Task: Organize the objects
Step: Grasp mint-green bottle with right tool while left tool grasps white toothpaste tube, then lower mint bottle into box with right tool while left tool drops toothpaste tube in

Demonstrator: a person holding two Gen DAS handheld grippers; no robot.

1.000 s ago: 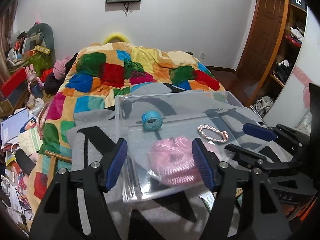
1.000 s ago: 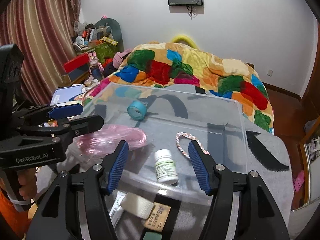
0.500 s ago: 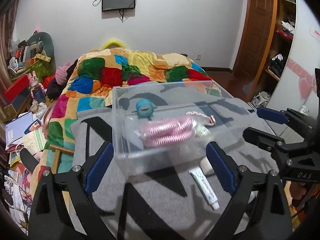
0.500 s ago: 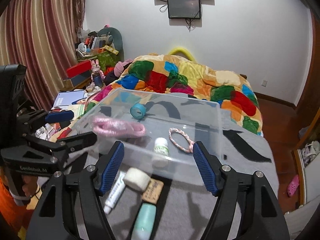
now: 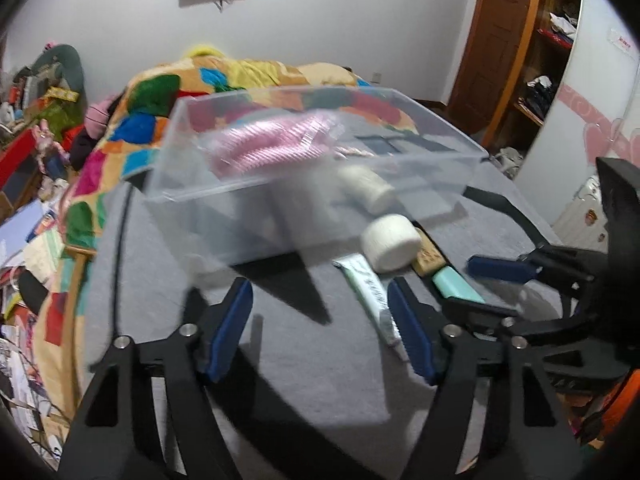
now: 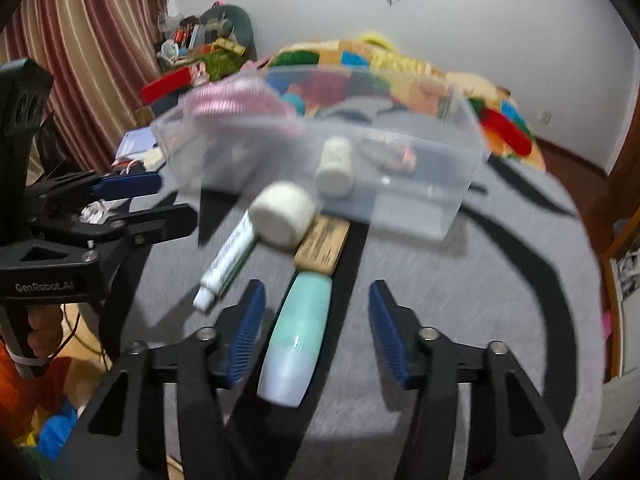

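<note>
A clear plastic box (image 5: 256,200) (image 6: 400,208) stands on the grey cloth and holds a pink coiled bundle (image 5: 276,146) (image 6: 236,100), a white pill bottle (image 5: 366,182) (image 6: 334,166) and a braided ring (image 6: 390,154). In front of it lie a white tape roll (image 5: 390,246) (image 6: 284,214), a toothpaste tube (image 5: 370,294) (image 6: 228,260), a tan card (image 6: 322,248) and a mint green bottle (image 6: 296,336) (image 5: 456,286). My left gripper (image 5: 320,328) is open and empty, near the tube. My right gripper (image 6: 316,330) is open around the mint bottle, low over the cloth.
The grey cloth (image 5: 304,360) covers a table at the foot of a bed with a colourful quilt (image 5: 152,120). Clutter and books lie on the left (image 5: 28,184). A wooden door and shelves stand at the right (image 5: 516,60). A striped curtain (image 6: 88,48) hangs left.
Both grippers have pulled back and dropped from over the box to the loose items in front of it. The right gripper now straddles the mint bottle. The frames are motion blurred.
</note>
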